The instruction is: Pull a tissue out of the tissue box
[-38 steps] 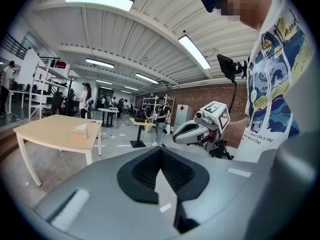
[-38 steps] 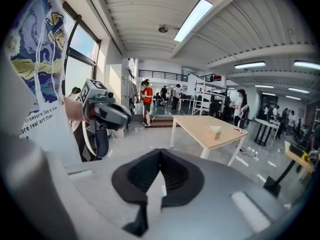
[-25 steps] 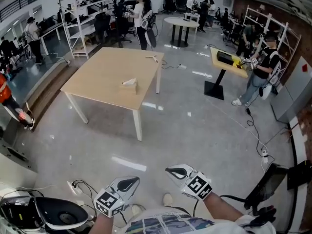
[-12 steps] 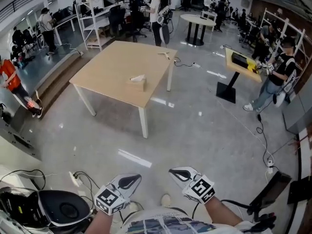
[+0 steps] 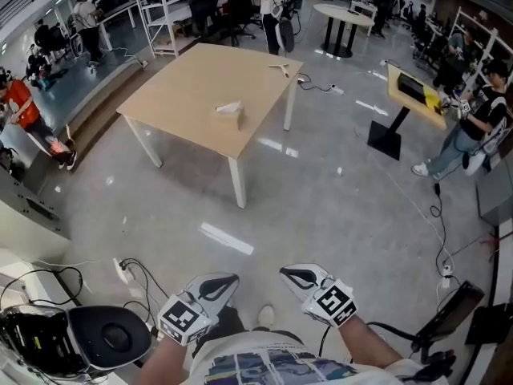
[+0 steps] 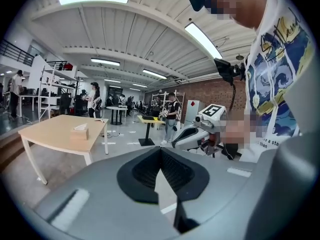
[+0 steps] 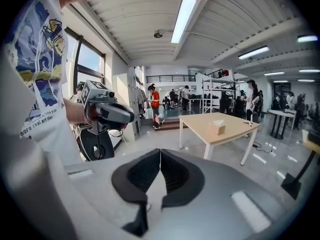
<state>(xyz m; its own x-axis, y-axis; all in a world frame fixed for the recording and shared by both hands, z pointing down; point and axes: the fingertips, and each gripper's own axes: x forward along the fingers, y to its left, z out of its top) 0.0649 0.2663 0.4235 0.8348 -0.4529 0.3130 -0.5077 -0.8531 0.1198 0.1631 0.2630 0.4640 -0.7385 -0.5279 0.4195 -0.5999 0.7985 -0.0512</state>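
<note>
Both grippers sit low at the near edge of the head view, held out in front of the person's printed shirt [image 5: 264,367] over the grey floor [image 5: 321,207]. The left gripper [image 5: 220,283] has its jaws brought together, the black pads meeting at their tips with nothing between them. The right gripper [image 5: 296,277] is closed the same way and also empty (each one's marker cube faces up toward the head camera). The tissue box [image 5: 228,112] stands well away from both, on the wooden table [image 5: 184,79] across the open floor, a little in from the table's near edge, with a white tissue sticking up out of its top. A small pale object [image 5: 280,68] lies near the table's far corner. A tangle of cables [image 5: 132,279] lies on the floor just left of the left gripper. Other people stand around the room, one in orange [image 5: 24,107] at the far left.
</note>
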